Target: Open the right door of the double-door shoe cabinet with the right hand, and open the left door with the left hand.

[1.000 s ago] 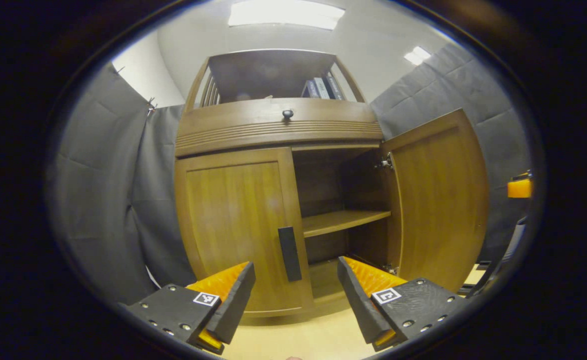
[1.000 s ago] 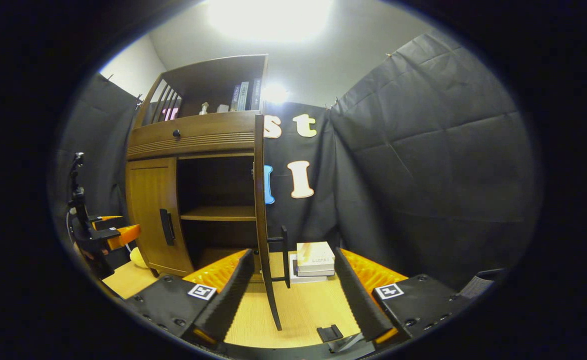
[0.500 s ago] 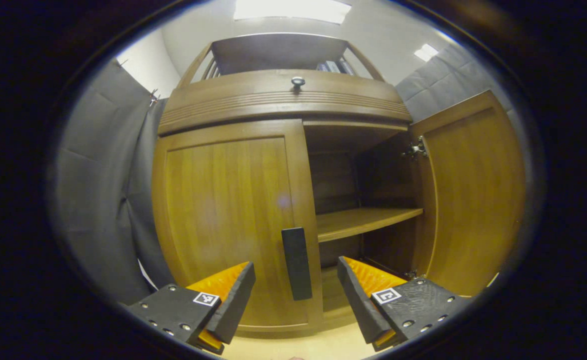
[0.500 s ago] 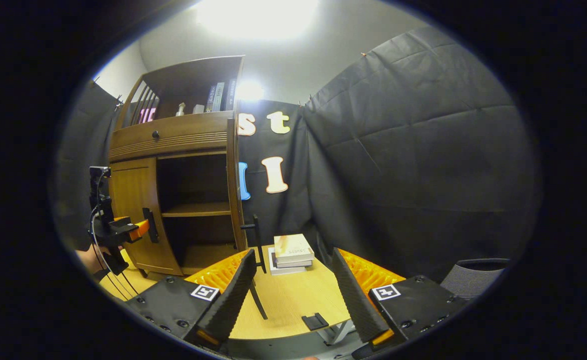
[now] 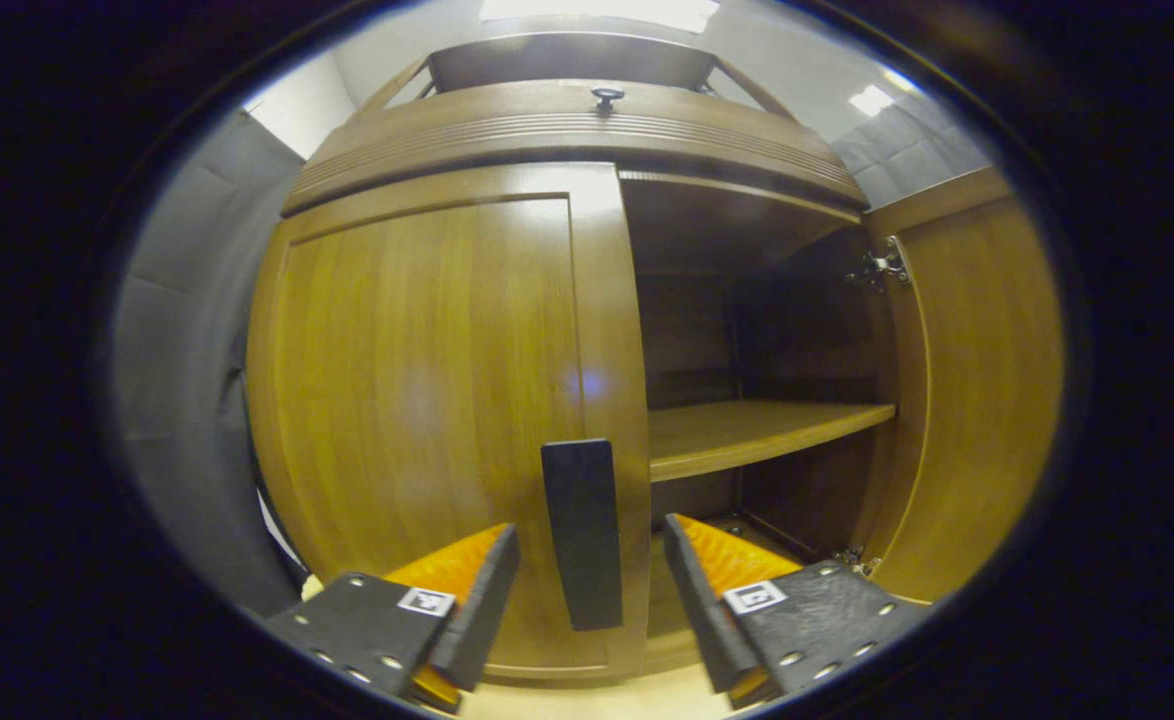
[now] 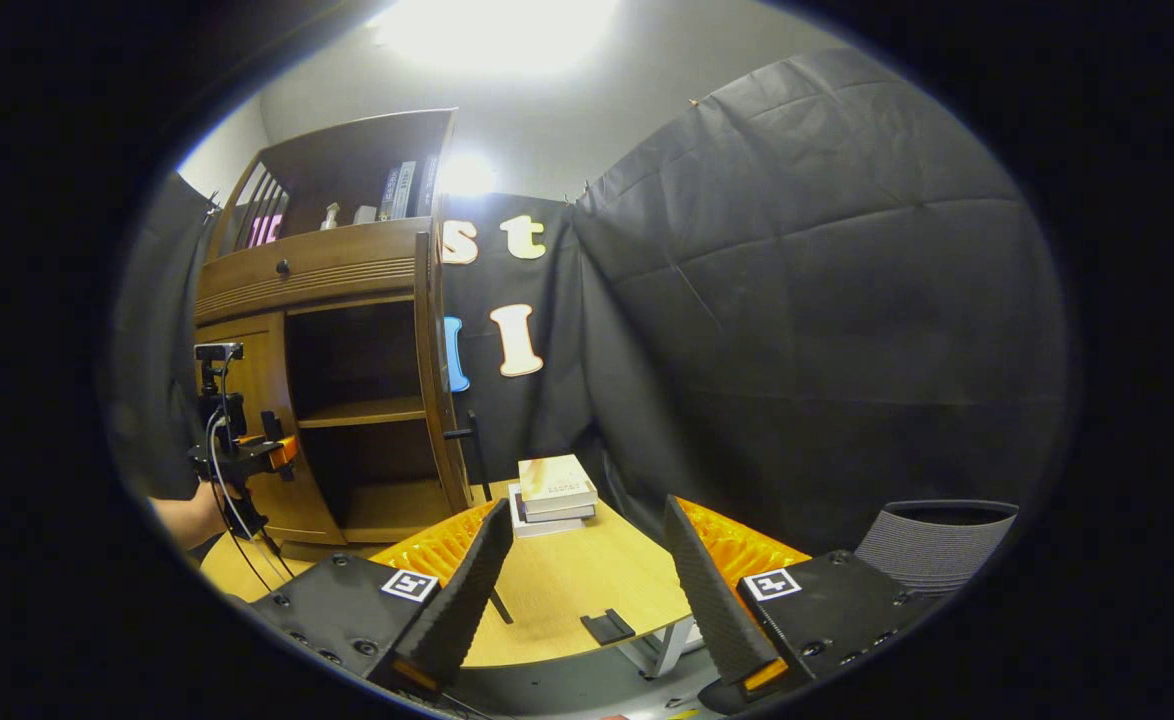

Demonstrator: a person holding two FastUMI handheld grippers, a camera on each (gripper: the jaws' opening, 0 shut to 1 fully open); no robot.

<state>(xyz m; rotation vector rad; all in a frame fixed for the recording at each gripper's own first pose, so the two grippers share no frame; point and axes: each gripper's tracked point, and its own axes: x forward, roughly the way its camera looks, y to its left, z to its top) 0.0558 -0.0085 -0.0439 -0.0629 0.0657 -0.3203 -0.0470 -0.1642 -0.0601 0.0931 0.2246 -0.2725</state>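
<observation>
You have brought the spread left gripper (image 5: 592, 610) astride the closed left door's handle (image 5: 579, 535), right door (image 5: 982, 380) already open, so pinch it and pull

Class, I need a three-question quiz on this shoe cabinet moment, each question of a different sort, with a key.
1. True or false: the right door stands open.
2. What lies between the fingers of the left gripper? A) the drawer knob B) the left door's handle C) the stacked books
3. Fill in: the left door is ___.

Key
1. True; the inner shelf shows.
2. B; the jaws are spread either side, not yet closed on it.
3. Shut.
</observation>
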